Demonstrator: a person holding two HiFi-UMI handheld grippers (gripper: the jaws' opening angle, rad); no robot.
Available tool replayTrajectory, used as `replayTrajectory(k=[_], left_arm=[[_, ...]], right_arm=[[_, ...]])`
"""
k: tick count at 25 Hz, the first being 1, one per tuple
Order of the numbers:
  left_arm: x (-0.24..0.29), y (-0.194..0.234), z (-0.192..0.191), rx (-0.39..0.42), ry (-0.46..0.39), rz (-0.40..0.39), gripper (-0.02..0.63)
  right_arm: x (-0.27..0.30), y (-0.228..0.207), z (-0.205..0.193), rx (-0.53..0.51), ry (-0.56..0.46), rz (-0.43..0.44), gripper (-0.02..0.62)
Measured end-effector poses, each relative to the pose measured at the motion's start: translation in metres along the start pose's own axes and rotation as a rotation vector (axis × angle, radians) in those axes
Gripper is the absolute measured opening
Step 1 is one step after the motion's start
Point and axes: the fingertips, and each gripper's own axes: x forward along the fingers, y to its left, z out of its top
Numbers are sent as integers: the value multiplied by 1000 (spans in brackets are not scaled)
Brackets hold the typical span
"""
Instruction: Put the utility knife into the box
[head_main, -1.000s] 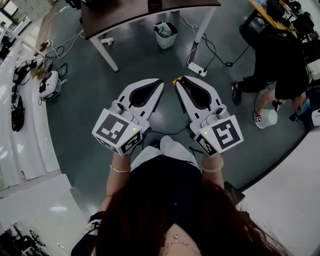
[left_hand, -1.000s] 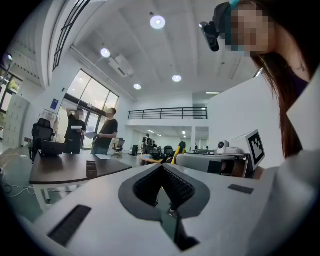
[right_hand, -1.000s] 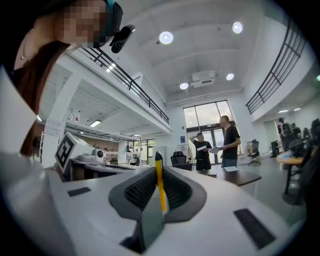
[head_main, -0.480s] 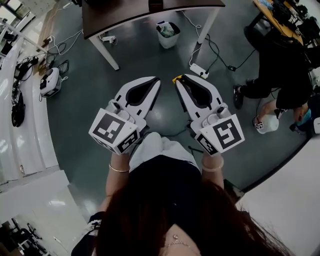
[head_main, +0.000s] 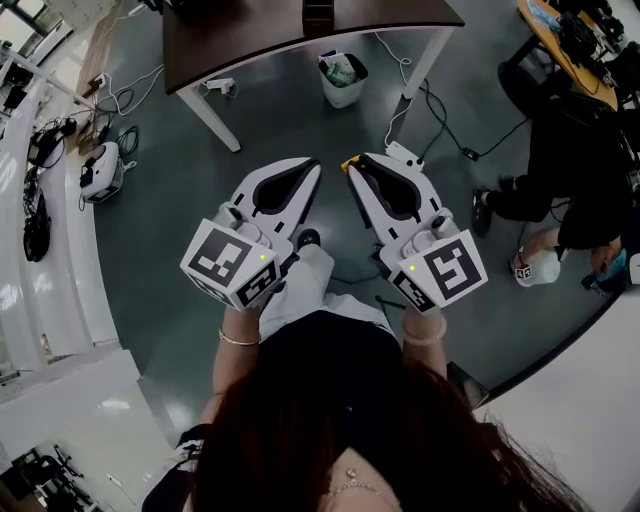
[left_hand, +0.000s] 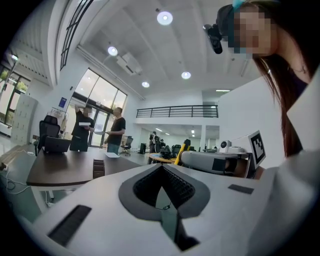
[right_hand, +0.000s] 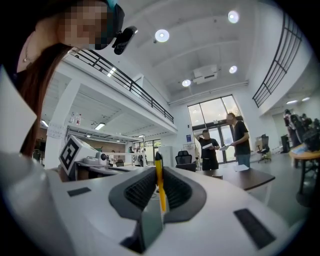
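Note:
A thin yellow utility knife (right_hand: 159, 186) stands on edge between the jaws of my right gripper (right_hand: 158, 196), which is shut on it. In the head view its yellow tip (head_main: 348, 160) pokes out of the right gripper (head_main: 352, 168), held over the floor at waist height. My left gripper (head_main: 312, 166) is beside it, tips almost touching, shut with nothing in it (left_hand: 161, 169). A small dark box-like object (left_hand: 98, 168) stands on the brown table (head_main: 250, 25) ahead, also at the head view's top edge (head_main: 316, 14).
A white waste bin (head_main: 342, 78) stands under the table and a power strip (head_main: 403, 153) with cables lies near its right leg. A person in black (head_main: 575, 140) crouches at the right. White desks (head_main: 40, 300) line the left. Two people (right_hand: 222, 142) stand beyond the table.
The table, bin and power strip have slid lower in the head view, so the person has come closer to the table. Both grippers keep their pose; the knife stays gripped.

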Motion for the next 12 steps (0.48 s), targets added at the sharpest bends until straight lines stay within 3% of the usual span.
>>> replayTrajectory(k=[12], left_arm=[[89, 142, 48, 26, -22, -33, 2]], right_arm=[[145, -106, 29, -26, -34, -39, 52]])
